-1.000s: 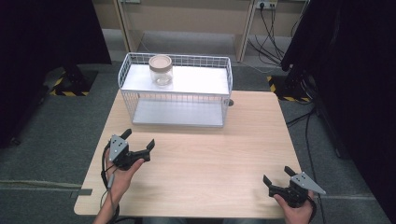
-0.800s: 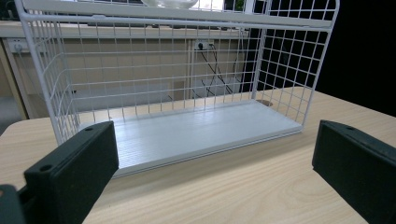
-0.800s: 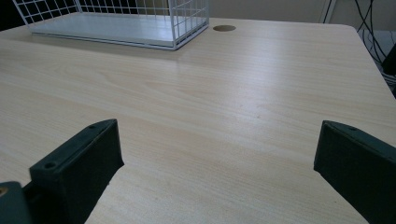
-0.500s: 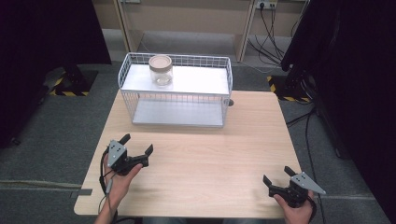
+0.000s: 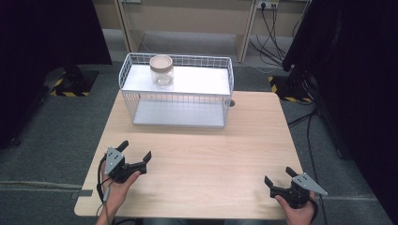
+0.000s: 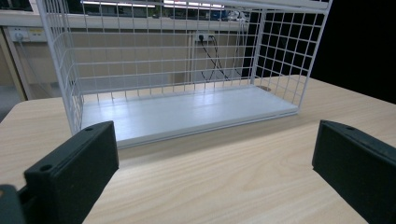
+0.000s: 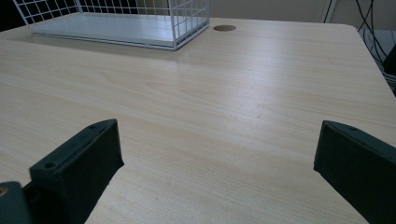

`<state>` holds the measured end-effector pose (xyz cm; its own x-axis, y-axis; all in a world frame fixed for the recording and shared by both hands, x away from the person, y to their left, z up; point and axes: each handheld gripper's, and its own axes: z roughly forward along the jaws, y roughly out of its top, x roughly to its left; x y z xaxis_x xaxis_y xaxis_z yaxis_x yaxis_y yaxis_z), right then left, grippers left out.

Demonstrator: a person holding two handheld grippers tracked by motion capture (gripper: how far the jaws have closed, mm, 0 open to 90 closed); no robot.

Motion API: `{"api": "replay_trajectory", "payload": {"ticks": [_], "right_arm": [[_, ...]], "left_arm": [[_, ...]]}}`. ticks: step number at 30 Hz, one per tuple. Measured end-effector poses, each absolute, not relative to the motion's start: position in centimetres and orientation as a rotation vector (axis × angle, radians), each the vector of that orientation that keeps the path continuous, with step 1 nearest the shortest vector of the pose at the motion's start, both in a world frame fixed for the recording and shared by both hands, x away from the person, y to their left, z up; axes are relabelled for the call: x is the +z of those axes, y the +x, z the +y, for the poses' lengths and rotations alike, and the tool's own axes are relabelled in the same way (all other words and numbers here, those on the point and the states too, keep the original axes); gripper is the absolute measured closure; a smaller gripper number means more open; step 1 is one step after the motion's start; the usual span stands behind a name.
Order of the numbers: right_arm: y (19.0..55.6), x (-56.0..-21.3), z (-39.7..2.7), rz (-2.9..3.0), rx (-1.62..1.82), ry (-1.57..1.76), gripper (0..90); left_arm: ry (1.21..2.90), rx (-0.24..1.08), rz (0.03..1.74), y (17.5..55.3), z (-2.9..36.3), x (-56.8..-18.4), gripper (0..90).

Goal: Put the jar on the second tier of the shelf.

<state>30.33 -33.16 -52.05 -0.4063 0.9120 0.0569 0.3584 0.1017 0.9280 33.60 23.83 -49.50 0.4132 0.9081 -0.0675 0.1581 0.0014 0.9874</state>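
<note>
**A:** Where does it stand?

**B:** Both grippers are low over the near end of the table (image 5: 197,154) and both are empty. The left gripper (image 5: 137,154) has its jaws spread wide, and so does the right gripper (image 5: 280,179) — nothing between either pair. The jar (image 5: 162,70) is well ahead of the left gripper and slightly to its right, on the upper shelf of the white wire rack (image 5: 176,101), near that shelf's left end. It is upright with its lid on.

**A:** Which hand goes?

**B:** The left, I'd judge — it points at the rack already and is the nearer one. In the left gripper view the lower shelf (image 6: 187,112) lies straight ahead, so the gripper must rise well above its present line before going forward.

**A:** What makes the reach clean?

**B:** Keep the jaws wide, come in over the wire rim rather than through the mesh, and centre the glass body between the jaws below the lid. Close slowly — smooth glass may slip.
</note>
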Motion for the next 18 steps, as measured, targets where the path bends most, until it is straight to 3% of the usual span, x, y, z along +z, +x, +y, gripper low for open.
{"api": "replay_trajectory", "payload": {"ticks": [18], "right_arm": [[30.3, -52.1, -33.2, 1.828, 1.295, 1.242, 1.2]], "left_arm": [[1.481, 0.789, 1.064, 31.9, 25.5, -51.9, 0.0]]}}
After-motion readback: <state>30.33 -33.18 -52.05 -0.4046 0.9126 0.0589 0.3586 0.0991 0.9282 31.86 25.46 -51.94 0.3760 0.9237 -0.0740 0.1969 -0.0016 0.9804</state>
